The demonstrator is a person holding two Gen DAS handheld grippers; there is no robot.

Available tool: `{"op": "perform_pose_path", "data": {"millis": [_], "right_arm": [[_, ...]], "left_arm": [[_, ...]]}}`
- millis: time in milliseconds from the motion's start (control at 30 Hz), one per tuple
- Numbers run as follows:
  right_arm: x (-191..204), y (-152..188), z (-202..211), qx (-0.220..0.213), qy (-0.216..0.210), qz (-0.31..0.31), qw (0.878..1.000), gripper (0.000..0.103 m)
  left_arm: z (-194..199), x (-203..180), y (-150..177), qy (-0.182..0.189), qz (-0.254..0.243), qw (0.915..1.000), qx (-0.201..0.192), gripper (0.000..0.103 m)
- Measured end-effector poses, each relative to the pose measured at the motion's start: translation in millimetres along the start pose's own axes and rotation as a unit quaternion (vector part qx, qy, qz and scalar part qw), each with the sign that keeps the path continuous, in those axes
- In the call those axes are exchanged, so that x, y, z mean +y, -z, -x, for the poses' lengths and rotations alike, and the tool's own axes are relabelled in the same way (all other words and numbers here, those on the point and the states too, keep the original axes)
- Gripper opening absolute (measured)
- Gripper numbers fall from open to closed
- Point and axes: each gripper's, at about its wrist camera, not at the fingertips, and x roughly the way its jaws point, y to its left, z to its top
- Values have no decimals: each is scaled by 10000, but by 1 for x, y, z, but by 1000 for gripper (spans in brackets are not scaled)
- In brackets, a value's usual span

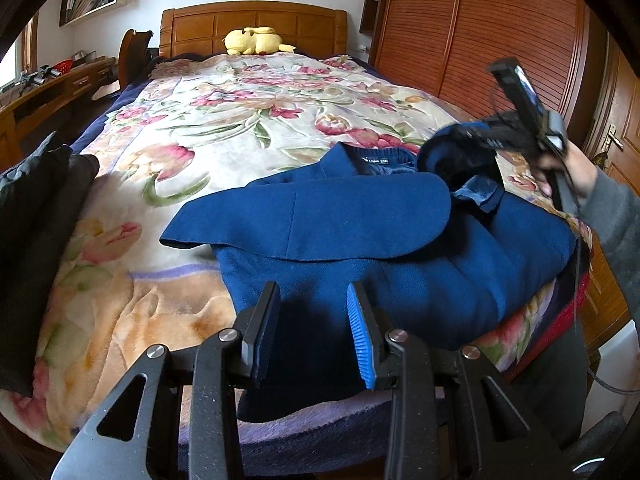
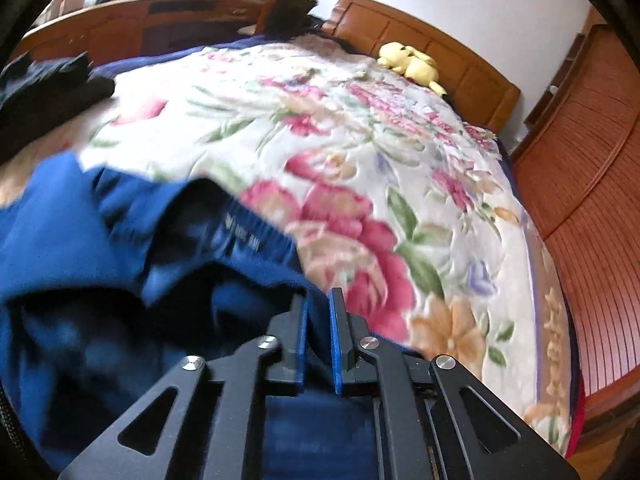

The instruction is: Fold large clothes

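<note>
Coat [image 2: 80, 220] in right tool [image 2: 319, 320] (blue).

Motion blur is smearing the dark blue woollen coat [image 2: 132, 248] in the right wrist view, leaving its collar label unreadable; the frame's left edge is cutting it off.

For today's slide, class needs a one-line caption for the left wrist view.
Open left gripper hovers over a blue coat on the floral blanket while the right gripper lifts its sleeve.

A home bedroom. A bed with a carved wooden headboard [image 1: 252, 26] wears a floral quilt [image 1: 240, 120]. Slatted wooden wardrobe doors [image 1: 480, 40] stand beside.
</note>
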Motion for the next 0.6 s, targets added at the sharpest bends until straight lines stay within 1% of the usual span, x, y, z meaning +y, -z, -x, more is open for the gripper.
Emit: {"op": "perform_pose_path", "data": {"millis": [67,100,133,167,233,333,433,600], "right_arm": [[-1,-13,-4,-55,-60,-233,9997,22],[-1,-18,-4,-95,-116,-318,9994,27],[-3,-17,-6,-145,-166,-380,9990,38],[-2,-19,-3,-256,-250,-439,9984,48],[0,-19,2,-374,-370,-446,9976,53],[12,-9,14,-325,-554,-324,9974,54],[26,2,25,-332,-853,-147,9957,54],[57,21,42,-338,-1413,77,9894,55]], "left_arm": [[2,1,1,-1,7,10000,-23,36],[3,1,1,2,8,10000,-34,36],[3,2,1,7,6,10000,-42,36],[3,2,1,11,4,10000,-52,36],[4,4,2,23,11,10000,-64,36],[5,4,2,18,13,10000,-69,36],[5,5,3,21,37,10000,-90,36],[6,5,3,-2,33,10000,-91,36]]}}
